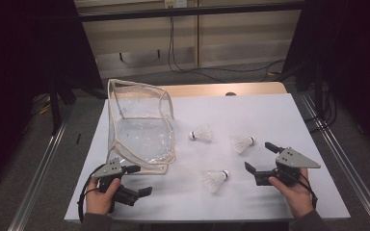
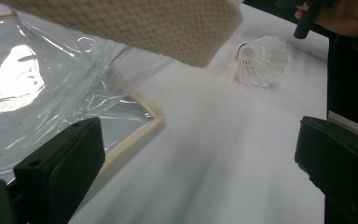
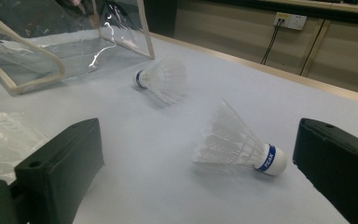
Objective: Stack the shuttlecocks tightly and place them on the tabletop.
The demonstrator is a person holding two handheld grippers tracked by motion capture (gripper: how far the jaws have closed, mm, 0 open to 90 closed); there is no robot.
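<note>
The surface, covered w/ a pale sheet, is being used as the work area. A clear bag w/ cream piping is being propped open just ahead of the left hand-held gripper, its near rim lying close beside that gripper's inner jaw in the left gripper view. Three shuttlecocks are lying apart on the surface: one between the two hand-held grippers, one just ahead of the right hand-held gripper, one farther off, approx. midway toward the bag.

Both hand-held grippers are being held wide open, nothing gripped. In the right gripper view the nearest shuttlecock is being framed betw. the jaws, cork end toward the right jaw, feathers toward the left.

Risks, as judged: feathers are likely being put at risk if the jaws are closed on the skirt, i.e. crushing or bending. If the cork is being pinched off-centre, the shuttlecock could be flicked away or rolled. The bag is looking floppy; its mouth could be collapsed if the rim is nudged, so a drop could be missed.
</note>
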